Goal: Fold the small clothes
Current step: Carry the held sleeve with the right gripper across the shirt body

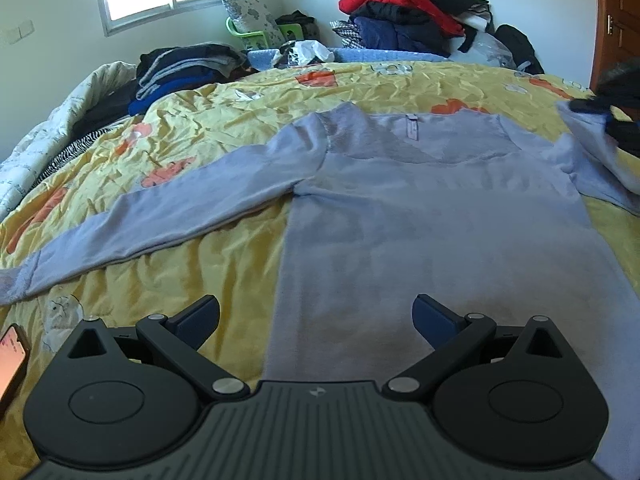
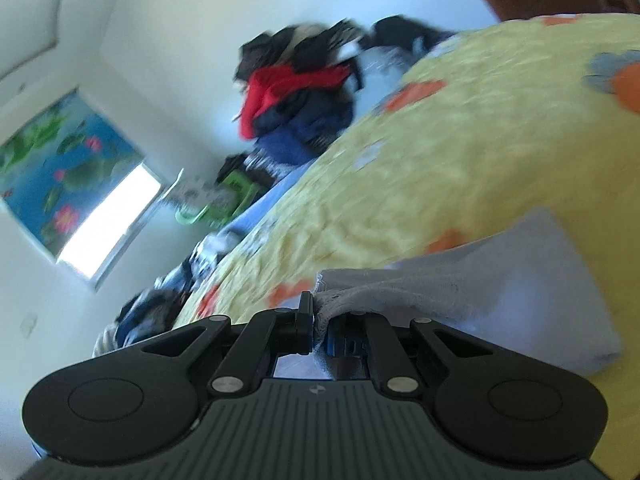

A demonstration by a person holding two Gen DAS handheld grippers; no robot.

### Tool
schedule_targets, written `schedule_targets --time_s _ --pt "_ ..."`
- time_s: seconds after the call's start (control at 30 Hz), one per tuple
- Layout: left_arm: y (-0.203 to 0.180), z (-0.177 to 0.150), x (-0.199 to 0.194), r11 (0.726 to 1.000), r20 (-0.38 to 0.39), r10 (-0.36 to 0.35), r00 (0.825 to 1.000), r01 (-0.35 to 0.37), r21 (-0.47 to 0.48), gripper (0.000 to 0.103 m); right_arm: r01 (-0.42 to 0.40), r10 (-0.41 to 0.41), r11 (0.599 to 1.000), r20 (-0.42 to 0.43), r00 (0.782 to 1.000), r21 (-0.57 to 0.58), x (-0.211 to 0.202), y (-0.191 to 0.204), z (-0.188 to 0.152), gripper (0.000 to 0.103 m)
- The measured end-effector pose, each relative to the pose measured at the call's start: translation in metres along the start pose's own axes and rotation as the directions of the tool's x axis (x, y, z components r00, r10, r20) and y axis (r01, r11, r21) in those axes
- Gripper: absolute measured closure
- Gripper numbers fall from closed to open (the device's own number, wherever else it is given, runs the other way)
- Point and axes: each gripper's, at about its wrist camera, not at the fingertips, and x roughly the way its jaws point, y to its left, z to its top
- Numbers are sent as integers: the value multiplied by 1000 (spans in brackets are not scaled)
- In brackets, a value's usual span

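- Right now, from the left wrist camera, the left gripper [image 1: 316, 320] hangs with its jaws spread wide and nothing between them, low over the bottom part of a pale lavender long-sleeved top [image 1: 420, 208].
- That top lies flat on a yellow flowered bedspread [image 1: 208, 120], neck end away from the camera, one sleeve [image 1: 160, 216] stretched out to the left across the cover.
- At the far right edge the other sleeve is lifted off the bed where a dark, blurred shape meets it.
- A phone [image 1: 12, 356] with a lit screen lies at the lower left; a heap of clothes [image 1: 404, 8] with a red jacket on top is stacked behind the bed.
- From the right wrist camera, tilted and blurred, the right gripper [image 2: 318, 326] is pinched tight on a bunched fold of the lavender cloth [image 2: 500, 276], which trails off to the right over the bedspread [image 2: 460, 140].
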Motion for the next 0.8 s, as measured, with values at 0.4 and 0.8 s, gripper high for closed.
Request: schedule_targets --time_s 0.4,0.8 --pt "34 -1 8 998 -18 37 999 -38 -58 0 -47 11 974 -158 987 -221 56 107 -62 92" --pt "55 -6 10 994 -34 47 998 -50 -93 0 -93 -6 909 -235 972 -407 110 184 -118 92"
